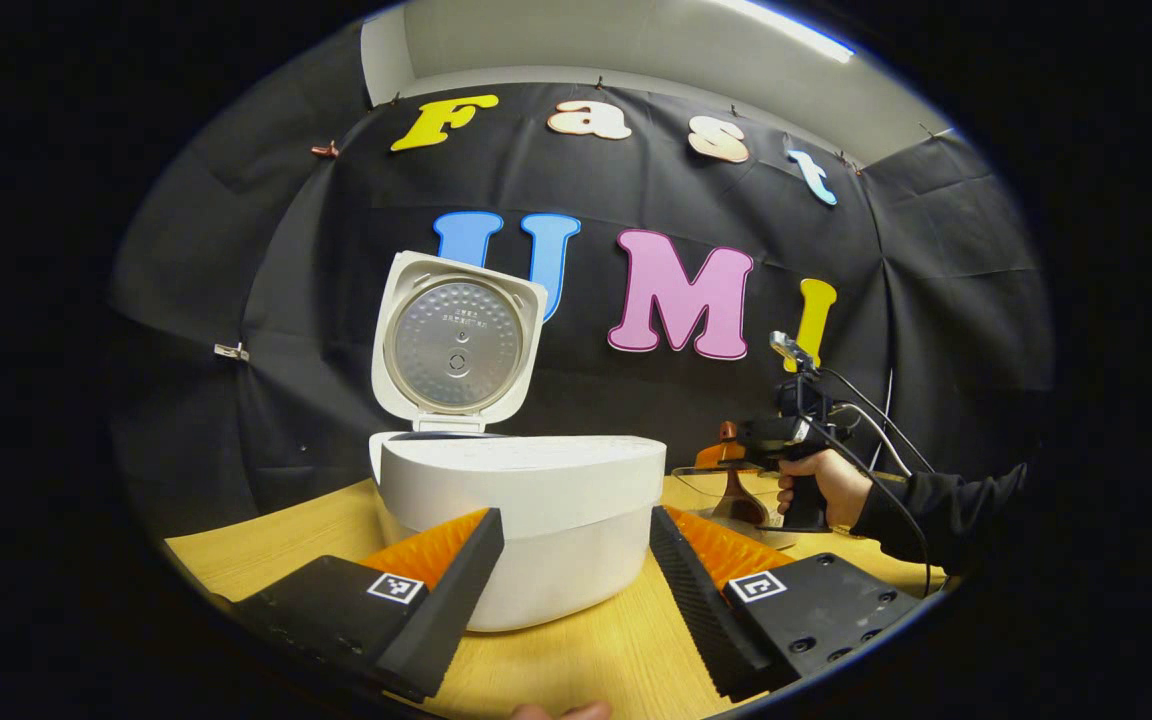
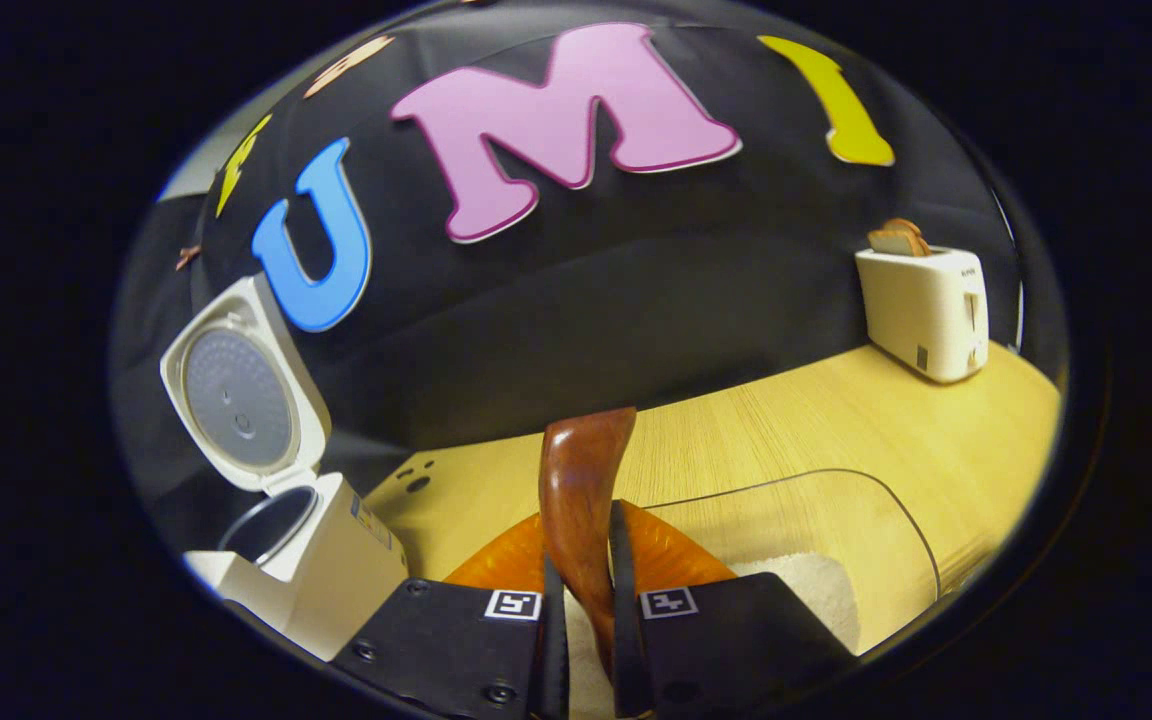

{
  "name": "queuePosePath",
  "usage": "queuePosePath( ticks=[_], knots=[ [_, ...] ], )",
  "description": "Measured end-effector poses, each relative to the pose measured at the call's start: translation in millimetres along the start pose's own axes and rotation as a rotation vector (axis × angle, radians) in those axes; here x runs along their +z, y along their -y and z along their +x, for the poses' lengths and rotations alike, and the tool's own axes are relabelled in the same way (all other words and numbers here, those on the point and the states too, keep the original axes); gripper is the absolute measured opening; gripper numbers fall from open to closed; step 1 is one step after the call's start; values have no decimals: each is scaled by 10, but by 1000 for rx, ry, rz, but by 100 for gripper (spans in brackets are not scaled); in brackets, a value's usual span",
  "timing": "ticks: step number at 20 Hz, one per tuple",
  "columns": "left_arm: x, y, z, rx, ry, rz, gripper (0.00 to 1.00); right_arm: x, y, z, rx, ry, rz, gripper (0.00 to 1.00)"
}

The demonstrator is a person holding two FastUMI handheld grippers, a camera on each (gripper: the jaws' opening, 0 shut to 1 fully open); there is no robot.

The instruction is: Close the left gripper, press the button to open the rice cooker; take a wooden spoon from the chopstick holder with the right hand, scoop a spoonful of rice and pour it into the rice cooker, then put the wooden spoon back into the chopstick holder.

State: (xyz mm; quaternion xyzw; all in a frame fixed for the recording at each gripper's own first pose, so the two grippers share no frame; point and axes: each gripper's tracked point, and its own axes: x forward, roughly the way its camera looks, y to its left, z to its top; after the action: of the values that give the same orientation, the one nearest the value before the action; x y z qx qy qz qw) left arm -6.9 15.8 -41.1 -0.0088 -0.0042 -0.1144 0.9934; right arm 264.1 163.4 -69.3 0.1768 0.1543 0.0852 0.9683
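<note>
Currently we hold the left gripper (image 1: 576, 560) low at the bottom of the left gripper view, its two fingers spread wide apart with nothing between them, framing the rice cooker (image 1: 526, 520) that sits centre frame on the wooden table (image 1: 266, 540). The cooker's lid (image 1: 456, 345) stands raised and upright behind the white body, its grey inner plate facing us.

At mid right of that same view we note a hand (image 1: 821, 485) in a dark sleeve gripping the right gripper (image 1: 731, 470), which points down over a clear container (image 1: 706, 485) behind the cooker's right edge.

In the right gripper view, the right gripper (image 2: 586, 620) fills bottom centre, fingers drawn close and clamped on the handle of the wooden spoon (image 2: 581, 500). The handle rises upward between them and curves toward the top; the bowl end is hidden below the fingers. Just behind and to the right we see the clear container (image 2: 836, 500), with a heap of white rice (image 2: 821, 595) inside at lower right.

At lower left of this view the rice cooker (image 2: 326, 570) stands open, lid (image 2: 241, 390) tipped back, the dark inner pot (image 2: 266, 525) showing. We cannot tell whether anything lies in the pot.

At upper right, a white toaster (image 2: 926, 310) sits on the table (image 2: 786, 420) with slices of bread (image 2: 898, 238) poking out of its top.
</note>
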Motion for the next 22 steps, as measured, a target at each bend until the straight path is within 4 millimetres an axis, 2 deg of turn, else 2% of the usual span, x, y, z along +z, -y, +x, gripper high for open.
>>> queuePosePath(
  ticks=[2, 3, 8, 16, 22],
  knots=[
    [-14, -1, -2, 6, -6, -5, 95, 50, 71, -43, -8, 31, 96, 21],
    [-17, -3, -6, 8, -9, -5, 95, 141, 110, -78, -9, 55, 84, 21],
    [3, 22, -26, 15, -8, 4, 97, 238, 93, -156, -40, 138, 47, 21],
    [71, 82, -74, 9, 8, 22, 97, 555, -179, -215, -49, 215, -21, 20],
    [106, 46, -122, 18, 19, 22, 96, 691, -235, -308, -56, 249, -7, 20]
  ],
)
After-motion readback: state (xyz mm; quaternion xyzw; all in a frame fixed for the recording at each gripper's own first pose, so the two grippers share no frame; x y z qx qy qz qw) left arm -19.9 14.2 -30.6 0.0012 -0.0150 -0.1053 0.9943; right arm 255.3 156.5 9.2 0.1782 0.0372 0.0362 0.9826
